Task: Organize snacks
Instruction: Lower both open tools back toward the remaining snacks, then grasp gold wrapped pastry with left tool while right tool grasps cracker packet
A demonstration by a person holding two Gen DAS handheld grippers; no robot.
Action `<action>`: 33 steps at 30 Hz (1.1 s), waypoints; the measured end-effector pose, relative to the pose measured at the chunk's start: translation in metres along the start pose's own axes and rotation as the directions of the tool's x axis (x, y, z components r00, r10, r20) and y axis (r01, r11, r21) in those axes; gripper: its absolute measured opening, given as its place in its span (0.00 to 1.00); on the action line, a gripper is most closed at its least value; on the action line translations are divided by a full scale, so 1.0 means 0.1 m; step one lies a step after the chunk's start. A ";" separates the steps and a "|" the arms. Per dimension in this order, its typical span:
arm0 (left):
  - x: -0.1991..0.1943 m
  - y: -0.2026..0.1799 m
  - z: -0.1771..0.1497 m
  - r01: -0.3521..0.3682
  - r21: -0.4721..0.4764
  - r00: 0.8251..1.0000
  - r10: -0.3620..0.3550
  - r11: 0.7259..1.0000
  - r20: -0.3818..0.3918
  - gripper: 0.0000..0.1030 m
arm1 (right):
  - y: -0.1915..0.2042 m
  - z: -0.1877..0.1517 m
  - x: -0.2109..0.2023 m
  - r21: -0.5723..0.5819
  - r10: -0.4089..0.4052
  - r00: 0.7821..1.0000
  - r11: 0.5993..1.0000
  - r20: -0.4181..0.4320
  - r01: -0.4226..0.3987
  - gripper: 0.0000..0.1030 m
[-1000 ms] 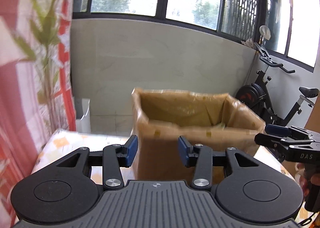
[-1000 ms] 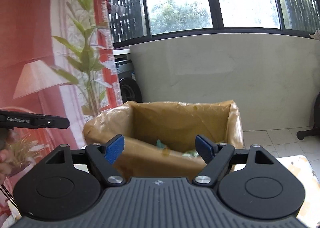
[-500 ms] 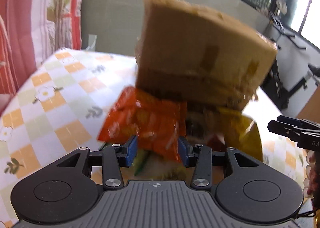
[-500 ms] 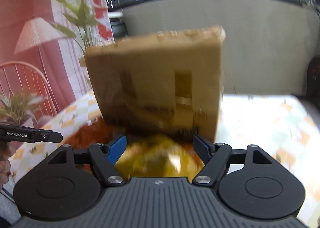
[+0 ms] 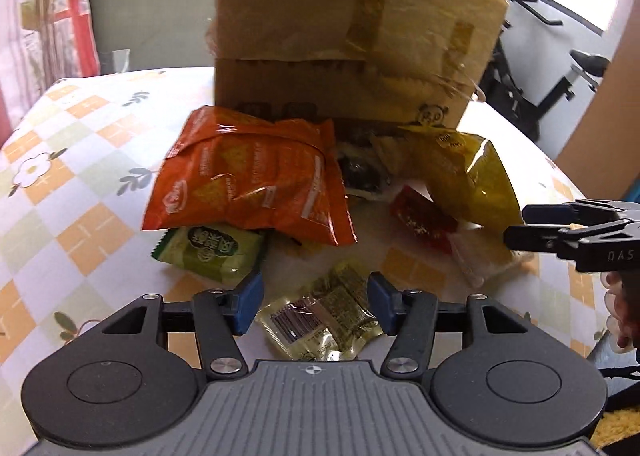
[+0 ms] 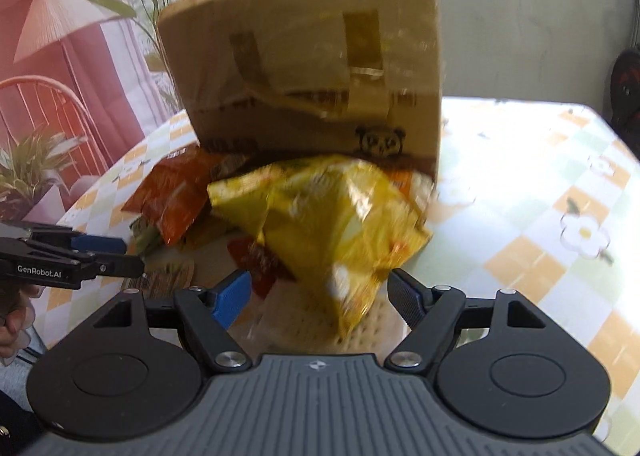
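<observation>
A table covered in a white, orange and pale green checked floral cloth [image 5: 80, 160] carries everything; on it stands a tall brown cardboard box patched with tape [image 5: 344, 28]; the snacks lie in a loose heap touching its base. Largest is a crinkly orange foil bag [image 5: 248, 180], then a puffy yellow foil bag [image 6: 332, 224]; both look light, soft and slippery, so a pinch on a flat sealed edge seems safest. Smaller are a green packet [image 5: 212, 252] tucked under the orange bag, a red sachet [image 5: 420, 216], and a small clear packet of greenish snack [image 5: 324, 320]. The left gripper [image 5: 316, 302] has just been widening, jaws either side of the clear packet without pressing; the right gripper [image 6: 320, 294] stands wide, the yellow bag's corner between its jaws, ungripped.
</observation>
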State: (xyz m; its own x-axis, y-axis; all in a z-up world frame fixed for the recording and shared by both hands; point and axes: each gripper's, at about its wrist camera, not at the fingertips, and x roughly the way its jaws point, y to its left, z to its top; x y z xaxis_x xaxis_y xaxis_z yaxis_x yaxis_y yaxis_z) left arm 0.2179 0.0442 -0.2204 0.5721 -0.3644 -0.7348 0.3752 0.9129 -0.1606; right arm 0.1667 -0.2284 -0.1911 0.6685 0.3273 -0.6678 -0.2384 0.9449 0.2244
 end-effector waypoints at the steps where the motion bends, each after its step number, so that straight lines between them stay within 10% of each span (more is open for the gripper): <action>1: 0.04 -0.05 -0.02 0.005 0.004 1.000 -0.005 1.000 -0.003 0.58 | 0.01 -0.01 0.02 -0.001 0.001 1.000 1.000 -0.009 -0.001 0.76; 10: 0.26 -0.16 -0.03 0.016 0.100 0.999 -0.011 0.995 -0.051 0.70 | 0.02 -0.06 0.05 0.002 -0.015 0.999 1.000 -0.037 0.015 0.76; 24: 0.15 -0.04 -0.18 0.017 -0.024 0.999 -0.018 1.000 -0.044 0.70 | -0.04 -0.08 0.06 0.030 -0.019 0.999 0.999 -0.043 0.020 0.76; 33: 0.14 -0.27 -0.24 -0.006 0.114 0.996 0.017 0.993 -0.091 0.73 | -0.05 -0.10 0.06 0.035 -0.008 0.999 0.999 -0.033 0.009 0.76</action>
State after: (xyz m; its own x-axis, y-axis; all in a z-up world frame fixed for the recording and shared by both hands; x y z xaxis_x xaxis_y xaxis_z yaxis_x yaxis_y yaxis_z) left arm 0.1980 0.0186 -0.2427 0.5094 -0.3309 -0.7944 0.4524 0.8882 -0.0799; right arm 0.1650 -0.2309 -0.2034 0.6471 0.3193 -0.6923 -0.2073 0.9476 0.2432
